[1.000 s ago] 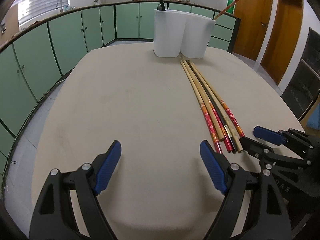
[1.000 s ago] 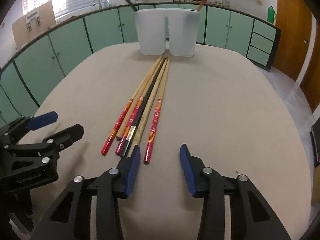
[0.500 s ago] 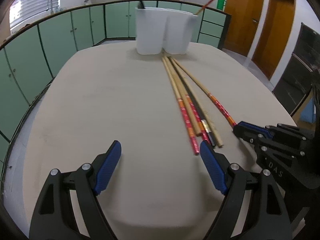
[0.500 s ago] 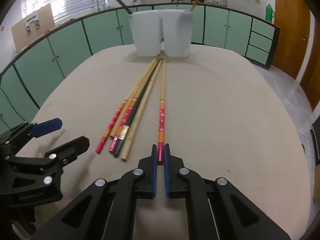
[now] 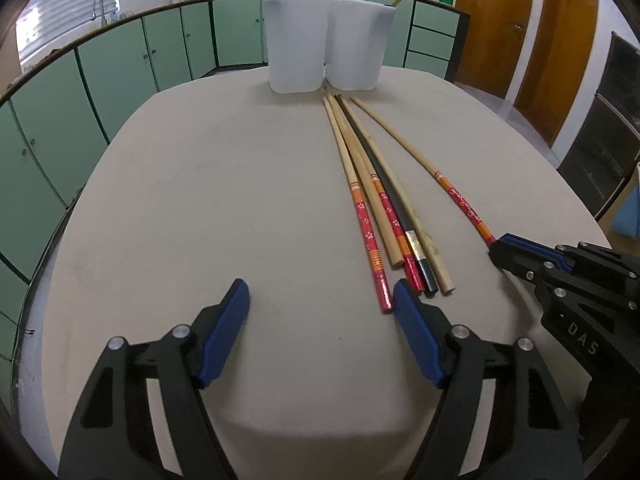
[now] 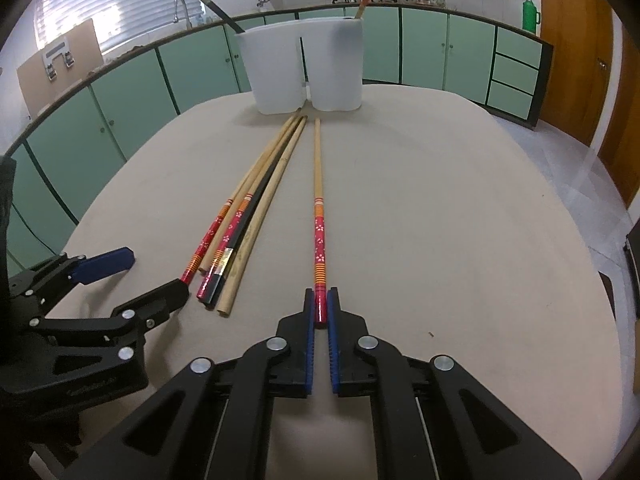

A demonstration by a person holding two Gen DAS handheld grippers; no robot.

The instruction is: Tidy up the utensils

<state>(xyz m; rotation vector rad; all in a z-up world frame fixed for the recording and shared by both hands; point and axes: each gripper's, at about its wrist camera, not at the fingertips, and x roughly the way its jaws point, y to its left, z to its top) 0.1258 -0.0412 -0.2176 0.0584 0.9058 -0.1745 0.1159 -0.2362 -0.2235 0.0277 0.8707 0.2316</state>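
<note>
My right gripper (image 6: 321, 309) is shut on the red end of a red-and-bamboo chopstick (image 6: 318, 208), which points toward the white two-part utensil holder (image 6: 306, 66) at the far end of the beige table. In the left wrist view the same chopstick (image 5: 430, 166) lies apart from the bundle, its end in the right gripper (image 5: 496, 245). Several chopsticks (image 5: 380, 204) lie bundled on the table, also in the right wrist view (image 6: 244, 216). My left gripper (image 5: 320, 312) is open and empty, just left of the bundle's near ends. The holder (image 5: 326, 44) has one chopstick in each part.
The round beige table (image 5: 200, 200) drops off at its edges. Green kitchen cabinets (image 5: 120, 64) run behind it, wooden doors (image 5: 532, 36) stand at the right. A dark chair (image 5: 600, 152) stands near the table's right side.
My right gripper closed on the rightmost red chopstick and pulled it right, away from the bundle. My left gripper stayed open while its view shifted closer to the bundle.
</note>
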